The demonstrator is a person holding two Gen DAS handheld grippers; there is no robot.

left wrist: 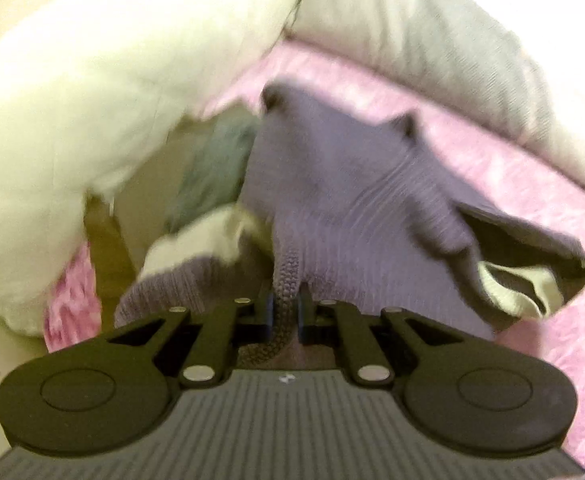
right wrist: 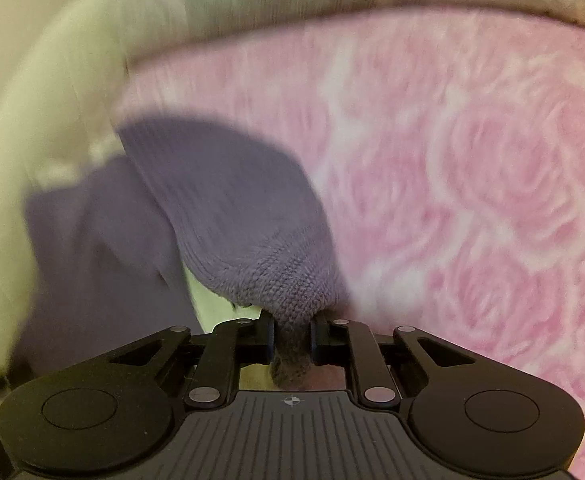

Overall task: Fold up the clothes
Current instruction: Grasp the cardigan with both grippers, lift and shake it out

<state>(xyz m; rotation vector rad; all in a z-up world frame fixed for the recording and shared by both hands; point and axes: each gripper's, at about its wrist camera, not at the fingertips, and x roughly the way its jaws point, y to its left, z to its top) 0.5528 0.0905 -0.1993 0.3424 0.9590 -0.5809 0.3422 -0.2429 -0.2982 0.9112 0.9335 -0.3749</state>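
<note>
Pinching a bunched fold of the purple knit sweater (left wrist: 332,200), the left gripper (left wrist: 285,312) is nearly closed; the right gripper (right wrist: 292,340) clamps another fold likewise. The sweater drapes over a pink rose-patterned blanket (right wrist: 472,160), with pale cushions (left wrist: 92,80) beyond.

1 purple knit garment (left wrist: 332,184), 2 claws (left wrist: 285,312)

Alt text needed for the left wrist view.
The left gripper is shut on a bunched fold of a purple knit garment, which spreads across a pink rose-patterned cover. Pale cream bedding fills the left side.
</note>
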